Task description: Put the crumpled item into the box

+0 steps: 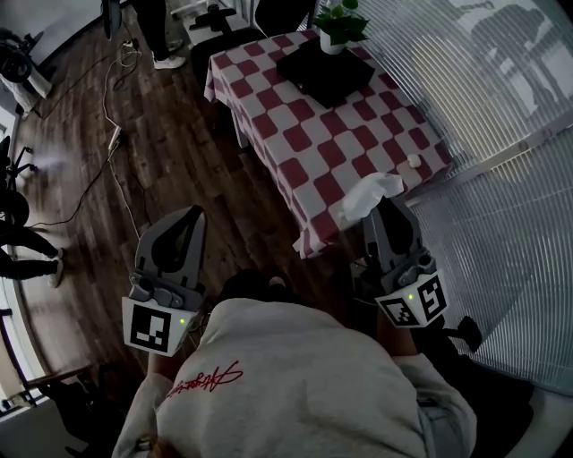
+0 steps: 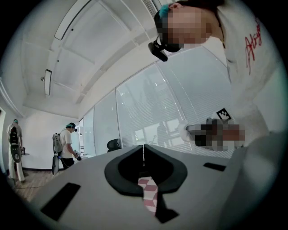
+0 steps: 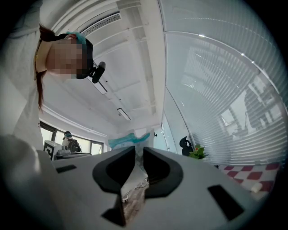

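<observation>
Wood floor point(image 1: 179, 152) underfoot, red-checked desk point(image 1: 313, 143) just ahead beside window blinds point(image 1: 501, 89). Pinched between right gripper point(image 1: 380, 204) point(image 3: 138, 155) jaws: crumpled white item point(image 1: 369, 192) point(image 3: 129, 140), up at the desk's near edge. Left gripper point(image 1: 183, 221) point(image 2: 144, 152) jaws pressed together, empty, over the floor. Far down the desk, black box point(image 1: 327, 73), potted plant point(image 1: 340, 22) at its far edge.

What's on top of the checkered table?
A black box, a potted plant at its far edge, one small white object. The crumpled item in the right gripper hides part of the near edge.
</observation>
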`<state>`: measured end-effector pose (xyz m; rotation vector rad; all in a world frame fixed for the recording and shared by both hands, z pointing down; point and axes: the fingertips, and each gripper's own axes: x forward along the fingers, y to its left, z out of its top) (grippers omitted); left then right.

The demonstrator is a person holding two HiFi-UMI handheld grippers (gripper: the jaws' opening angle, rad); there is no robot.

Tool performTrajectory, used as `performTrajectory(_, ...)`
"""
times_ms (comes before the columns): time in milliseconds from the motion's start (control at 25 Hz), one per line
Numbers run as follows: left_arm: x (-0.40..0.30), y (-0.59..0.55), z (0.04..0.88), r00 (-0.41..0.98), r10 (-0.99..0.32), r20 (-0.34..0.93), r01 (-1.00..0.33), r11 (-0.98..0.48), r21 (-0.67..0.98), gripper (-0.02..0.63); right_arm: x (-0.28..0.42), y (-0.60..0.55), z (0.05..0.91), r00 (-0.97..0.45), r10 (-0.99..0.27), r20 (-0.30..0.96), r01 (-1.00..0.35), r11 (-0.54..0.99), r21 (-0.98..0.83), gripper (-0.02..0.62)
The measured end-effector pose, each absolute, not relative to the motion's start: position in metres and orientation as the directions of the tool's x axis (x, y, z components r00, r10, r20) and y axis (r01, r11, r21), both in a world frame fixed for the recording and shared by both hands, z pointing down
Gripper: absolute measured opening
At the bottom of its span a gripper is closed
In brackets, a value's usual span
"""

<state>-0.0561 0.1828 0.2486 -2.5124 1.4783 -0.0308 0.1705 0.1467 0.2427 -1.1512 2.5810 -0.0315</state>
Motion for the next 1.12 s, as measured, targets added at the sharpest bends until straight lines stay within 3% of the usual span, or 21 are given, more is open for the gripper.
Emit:
performTrajectory(520, -0.068, 0.159, 0.250, 0.478, -0.874, -0.093, -0.866, -0.451, -0.214, 0.017, 0.162, 0.119, 0.245, -0.626, -0.727, -0.281, -0.716, 0.679, -0.160, 0.067)
performTrajectory(1120, -0.100, 0.053, 0.247, 0.552, -0.828, -0.098, -0.823, -0.523, -0.223, 0.017, 0.132, 0.034, 0.251, -0.565, -0.783, -0.261, -0.773, 0.613, -0.162, 0.067)
